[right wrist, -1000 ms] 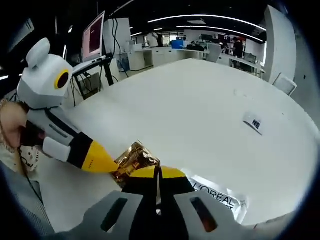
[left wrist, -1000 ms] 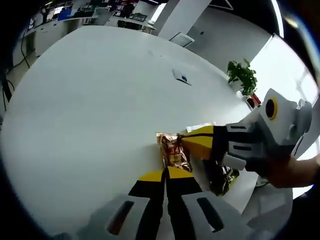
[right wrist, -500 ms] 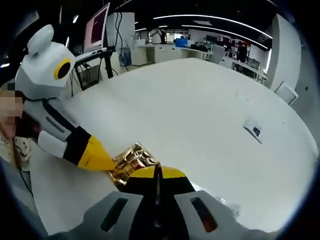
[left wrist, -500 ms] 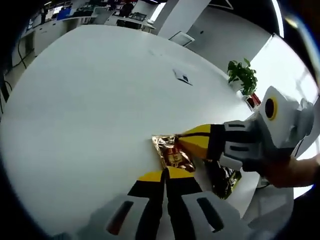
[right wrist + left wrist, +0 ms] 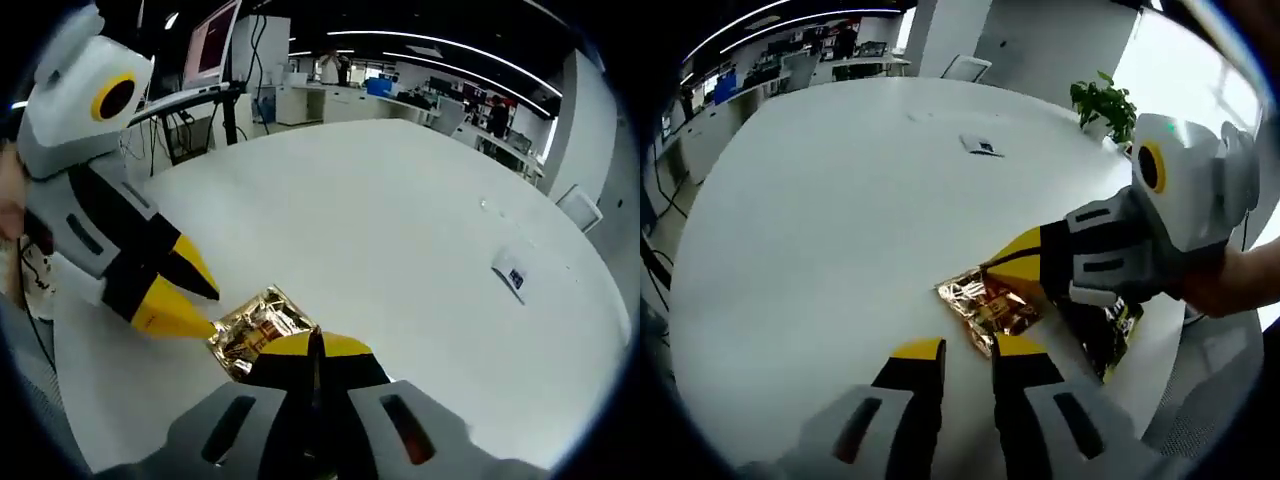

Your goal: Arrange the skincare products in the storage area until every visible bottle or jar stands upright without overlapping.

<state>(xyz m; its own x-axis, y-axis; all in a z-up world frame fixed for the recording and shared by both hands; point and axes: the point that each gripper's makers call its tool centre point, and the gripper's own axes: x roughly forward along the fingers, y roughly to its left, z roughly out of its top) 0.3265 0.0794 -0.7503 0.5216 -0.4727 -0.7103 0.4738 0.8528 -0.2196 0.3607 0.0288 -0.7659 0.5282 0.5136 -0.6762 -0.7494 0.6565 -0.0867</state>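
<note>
Right claw [image 5: 313,345] is clamped on the edge of the gold foil sachet [image 5: 255,325], held just over the white desk [image 5: 400,230]. Left claw [image 5: 968,350] is parted, tips astride the sachet's near corner. A small card [image 5: 510,272] lies well beyond.

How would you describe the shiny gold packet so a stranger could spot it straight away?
Start at the big white round table and follow its near edge to where the two yellow-tipped grippers meet. The crinkled gold foil sachet lies there, pinched at one end by the right gripper. It is the shiny metallic item against the plain white tabletop.
</note>
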